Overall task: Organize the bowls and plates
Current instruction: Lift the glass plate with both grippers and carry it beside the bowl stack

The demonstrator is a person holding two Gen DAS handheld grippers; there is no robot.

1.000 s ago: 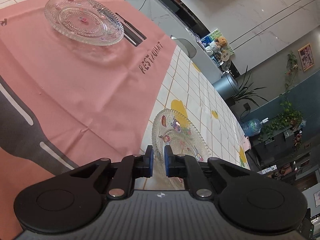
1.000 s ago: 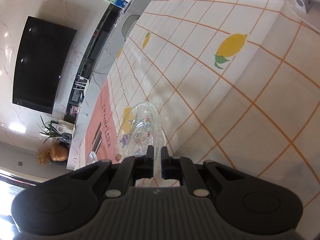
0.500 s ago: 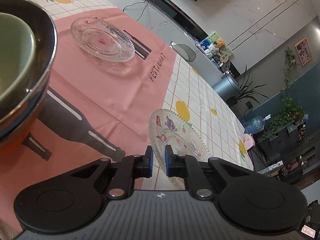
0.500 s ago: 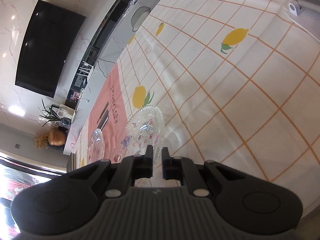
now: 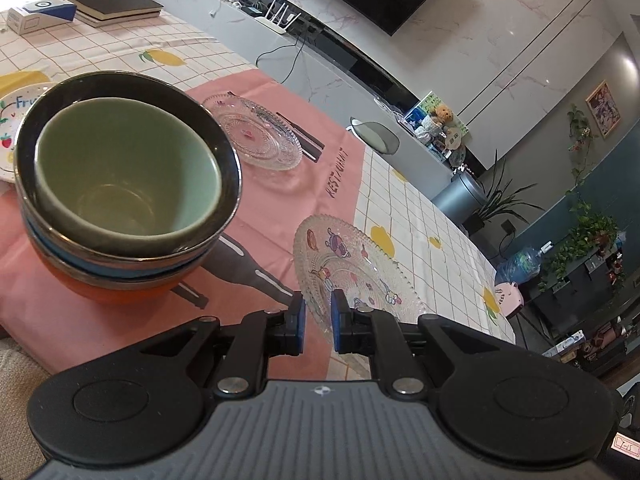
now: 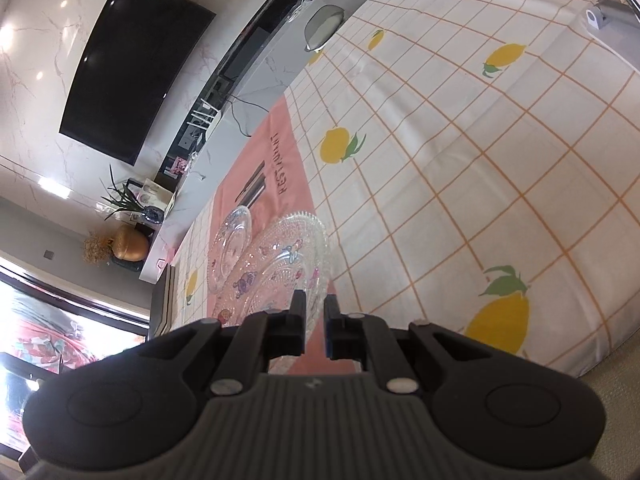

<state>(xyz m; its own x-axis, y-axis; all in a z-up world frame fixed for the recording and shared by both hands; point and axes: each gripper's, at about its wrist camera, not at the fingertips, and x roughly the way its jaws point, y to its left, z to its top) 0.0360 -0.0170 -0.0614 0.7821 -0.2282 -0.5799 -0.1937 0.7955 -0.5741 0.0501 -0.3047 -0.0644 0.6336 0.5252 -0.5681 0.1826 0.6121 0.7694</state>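
Note:
A clear glass plate with cartoon prints [image 5: 348,276] lies on the table at the pink mat's edge. My left gripper [image 5: 317,326] has its jaws nearly closed with a narrow gap, just in front of the plate's near rim, holding nothing. A stack of bowls [image 5: 124,204], green in black over blue and orange, stands on the mat to the left. A second clear glass plate [image 5: 256,136] lies farther back. In the right wrist view my right gripper [image 6: 314,320] is likewise nearly closed and empty, at the near rim of the cartoon plate [image 6: 280,268], with the second glass plate [image 6: 230,248] beyond.
A white plate with fruit print [image 5: 12,120] lies left of the bowls. Books [image 5: 112,6] and a small box [image 5: 36,14] sit at the far left. The lemon-print tablecloth [image 6: 460,168] stretches right. A grey object [image 6: 612,28] sits at the far right edge.
Both grippers have pulled back from the table. The bowl stack has come fully into the left view. The cartoon plate stays on the table; the jaws stay nearly closed.

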